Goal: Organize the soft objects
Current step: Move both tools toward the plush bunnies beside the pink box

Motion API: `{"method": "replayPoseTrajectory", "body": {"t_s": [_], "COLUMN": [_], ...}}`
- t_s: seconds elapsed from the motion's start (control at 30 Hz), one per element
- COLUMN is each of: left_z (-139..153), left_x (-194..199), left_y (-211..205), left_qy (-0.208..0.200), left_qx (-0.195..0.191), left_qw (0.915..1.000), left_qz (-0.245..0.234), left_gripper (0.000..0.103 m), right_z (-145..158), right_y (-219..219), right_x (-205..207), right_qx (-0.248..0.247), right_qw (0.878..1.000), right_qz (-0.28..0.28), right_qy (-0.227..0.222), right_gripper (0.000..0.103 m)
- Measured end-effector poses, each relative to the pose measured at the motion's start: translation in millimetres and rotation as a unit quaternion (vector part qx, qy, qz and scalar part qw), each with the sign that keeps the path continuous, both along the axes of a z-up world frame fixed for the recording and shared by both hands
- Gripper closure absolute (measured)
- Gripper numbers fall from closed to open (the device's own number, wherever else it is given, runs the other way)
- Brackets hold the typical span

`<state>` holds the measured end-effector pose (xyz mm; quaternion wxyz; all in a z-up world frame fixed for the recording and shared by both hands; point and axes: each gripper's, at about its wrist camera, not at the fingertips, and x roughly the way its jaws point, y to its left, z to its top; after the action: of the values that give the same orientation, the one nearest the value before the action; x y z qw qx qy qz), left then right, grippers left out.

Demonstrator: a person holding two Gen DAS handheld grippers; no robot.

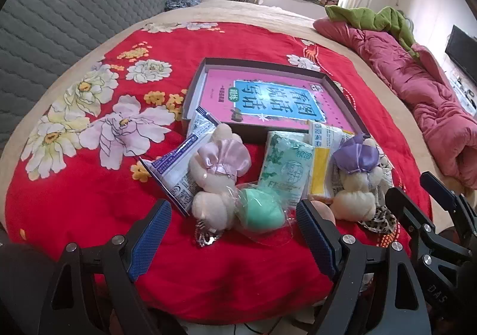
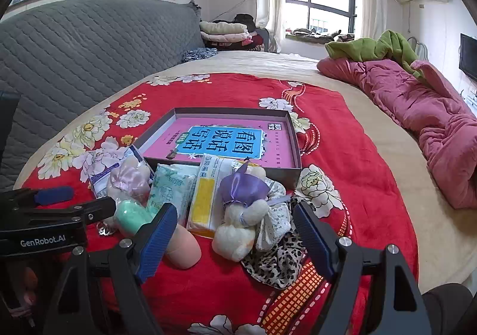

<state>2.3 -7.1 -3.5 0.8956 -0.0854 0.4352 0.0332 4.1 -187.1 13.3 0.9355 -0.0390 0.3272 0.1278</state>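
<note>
Soft things lie in a heap on the red flowered blanket (image 1: 89,186) before a shallow grey box (image 1: 195,78) holding a pink book (image 1: 268,96). A plush with a pink bow (image 1: 217,168), a wrapped mint sponge (image 1: 259,209), a green tissue pack (image 1: 286,171), a yellow pack (image 1: 320,162) and a plush with a purple bow (image 1: 354,186) show. My left gripper (image 1: 232,233) is open just short of the mint sponge. My right gripper (image 2: 235,233) is open around the purple-bow plush (image 2: 238,215), near a peach sponge (image 2: 182,248) and leopard cloth (image 2: 277,260).
A blue-white packet (image 1: 176,168) lies left of the heap. A grey quilted headboard (image 1: 74,7) stands at left. A crumpled pink quilt (image 2: 432,126) and green cloth (image 2: 378,46) lie at right. Folded clothes (image 2: 223,31) are stacked at the back.
</note>
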Motion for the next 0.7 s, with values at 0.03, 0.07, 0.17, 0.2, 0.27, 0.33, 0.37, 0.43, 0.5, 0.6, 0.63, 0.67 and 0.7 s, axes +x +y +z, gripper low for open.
{"method": "replayPoseTrajectory", "body": {"t_s": [0.03,0.07,0.17,0.2,0.27,0.33,0.37,0.43,0.5,0.6,0.63,0.67,0.7], "left_z": [0.2,0.8,-0.4,-0.4,-0.7,-1.2,-1.1,-1.2,-1.1,-1.9,-2.1,-2.1,-1.9], "left_x": [1.0,0.6,2.4,2.4,1.9,2.3,2.2,2.2,2.3,2.1,2.4,2.3,2.3], "left_y": [1.0,1.0,2.1,2.1,1.5,1.7,1.5,1.6,1.8,2.6,3.0,3.3,3.1], "left_qy": [0.002,0.003,0.003,0.003,0.002,0.003,0.003,0.003,0.003,0.002,0.002,0.002,0.002], "left_qx": [-0.002,-0.006,-0.004,-0.004,-0.004,-0.003,-0.003,-0.003,-0.003,-0.002,-0.002,-0.002,-0.002], "left_qw": [1.0000,1.0000,1.0000,1.0000,1.0000,1.0000,1.0000,1.0000,1.0000,1.0000,1.0000,1.0000,1.0000], "left_qz": [-0.001,-0.003,-0.006,-0.006,-0.005,-0.005,-0.005,-0.005,-0.005,-0.004,-0.004,-0.004,-0.004], "left_gripper": [0.017,0.017,0.017,0.017,0.017,0.017,0.017,0.017,0.017,0.017,0.017,0.017,0.017], "right_z": [-0.1,0.0,1.5,1.5,1.9,2.4,2.8,3.0,3.0,3.4,3.7,4.0,4.3], "right_y": [-0.6,-1.1,-1.6,-1.7,-2.2,-2.6,-3.0,-2.1,-0.4,1.3,1.4,1.4,1.5], "right_x": [0.3,0.5,0.8,0.7,0.5,0.5,0.5,0.2,-0.8,-1.5,-1.6,-1.7,-1.9], "right_qx": [0.001,0.002,0.004,0.003,0.004,0.004,0.004,0.003,0.002,0.001,0.002,0.001,0.001], "right_qw": [1.000,1.000,1.000,1.000,1.000,1.000,1.000,1.000,1.000,1.000,1.000,1.000,1.000], "right_qz": [-0.001,-0.002,-0.003,-0.002,-0.001,0.001,0.001,0.003,0.004,0.005,0.005,0.006,0.006], "right_qy": [0.001,0.001,0.001,0.001,0.002,0.000,0.000,-0.002,-0.004,-0.005,-0.006,-0.006,-0.007], "right_gripper": [0.023,0.023,0.023,0.023,0.023,0.023,0.023,0.023,0.023,0.023,0.023,0.023,0.023]}}
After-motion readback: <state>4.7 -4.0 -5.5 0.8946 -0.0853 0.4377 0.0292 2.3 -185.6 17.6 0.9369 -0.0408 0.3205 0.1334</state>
